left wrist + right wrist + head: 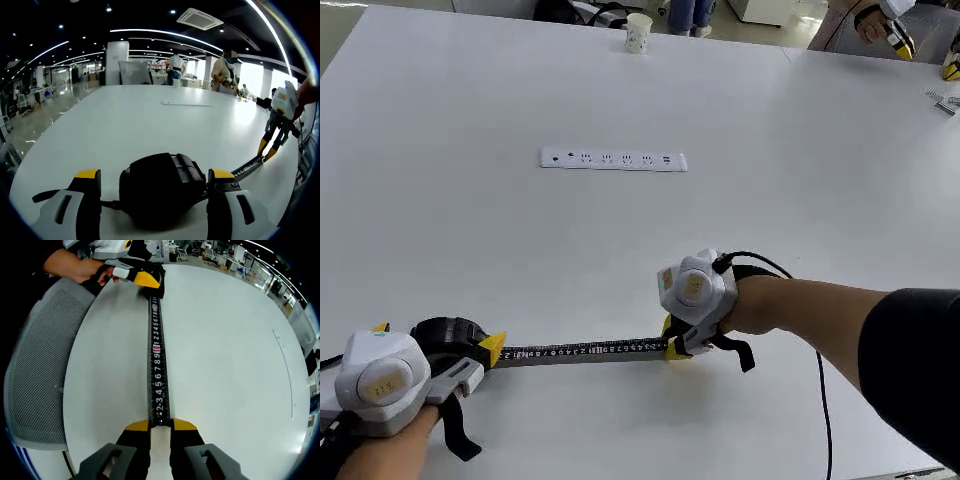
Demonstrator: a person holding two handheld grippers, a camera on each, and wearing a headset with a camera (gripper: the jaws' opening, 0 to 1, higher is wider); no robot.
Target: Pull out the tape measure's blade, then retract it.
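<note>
Case [162, 187] was clamped by left hand-held gripper [155, 176], blade [157, 355] pinched by right hand-held gripper [160, 426]; if slipped, snap-back was risked.

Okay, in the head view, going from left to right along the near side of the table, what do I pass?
First the tape measure case → the pulled-out blade → the right gripper clamped on the blade's end → the person's forearm → the dark sleeve.
</note>
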